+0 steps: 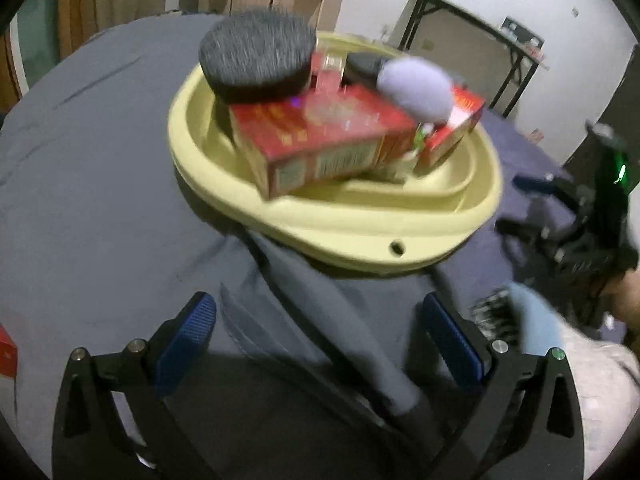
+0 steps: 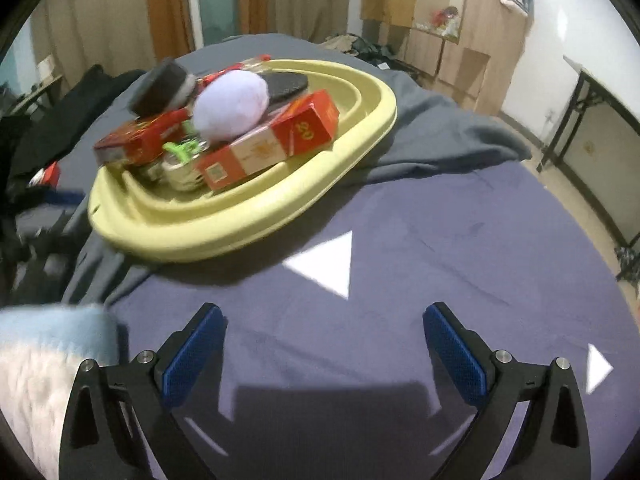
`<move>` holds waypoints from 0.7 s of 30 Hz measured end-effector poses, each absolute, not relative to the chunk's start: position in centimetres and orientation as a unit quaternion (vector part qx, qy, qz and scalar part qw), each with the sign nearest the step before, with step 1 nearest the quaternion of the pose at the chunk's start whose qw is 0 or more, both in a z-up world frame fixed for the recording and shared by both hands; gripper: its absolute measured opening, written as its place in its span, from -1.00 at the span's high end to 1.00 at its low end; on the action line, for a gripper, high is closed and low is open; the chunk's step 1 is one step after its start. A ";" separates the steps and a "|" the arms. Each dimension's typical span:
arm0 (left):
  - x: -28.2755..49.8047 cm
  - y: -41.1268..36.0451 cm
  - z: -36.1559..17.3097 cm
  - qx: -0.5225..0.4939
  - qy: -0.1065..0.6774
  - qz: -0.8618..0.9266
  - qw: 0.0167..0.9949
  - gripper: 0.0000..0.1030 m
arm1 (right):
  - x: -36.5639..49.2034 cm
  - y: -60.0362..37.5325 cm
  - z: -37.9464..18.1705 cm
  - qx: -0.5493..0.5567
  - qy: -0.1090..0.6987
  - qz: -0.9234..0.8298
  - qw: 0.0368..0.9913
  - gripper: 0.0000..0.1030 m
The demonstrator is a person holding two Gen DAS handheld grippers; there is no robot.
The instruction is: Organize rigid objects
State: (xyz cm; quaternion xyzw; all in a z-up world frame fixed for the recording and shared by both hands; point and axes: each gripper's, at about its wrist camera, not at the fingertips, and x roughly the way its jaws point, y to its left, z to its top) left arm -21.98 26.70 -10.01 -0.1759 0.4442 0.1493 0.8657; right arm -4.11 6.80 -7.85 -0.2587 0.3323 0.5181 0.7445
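Both the left gripper (image 1: 316, 334) and right gripper (image 2: 324, 344) hover with jaws wide apart and empty just short of the yellow basin (image 1: 340, 220), where stiff, light red cartons (image 1: 316, 136) lie heaped, best pinched across their narrow sides.

red boxes (image 1: 320, 136) blurred, print unreadable, sleeve (image 2: 44, 360) cut off

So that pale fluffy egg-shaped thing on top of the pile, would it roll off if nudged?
Probably. The pale ball looks rounded and rests high on the sloping red boxes, so a nudge could send it rolling into the yellow tray. Its fuzzy surface suggests it is soft and light, so it would likely squash rather than break.
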 end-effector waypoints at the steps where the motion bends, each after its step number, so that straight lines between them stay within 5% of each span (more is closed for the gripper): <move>1: -22.1 26.5 -10.2 -0.166 0.440 0.160 0.868 -1.00 | -4.0 7.4 -8.1 -0.253 0.336 0.516 0.747 -0.99; 21: -19.1 26.7 -10.9 -0.137 0.415 0.252 0.863 -1.00 | -4.6 10.1 -10.8 -0.257 0.321 0.476 0.777 -0.99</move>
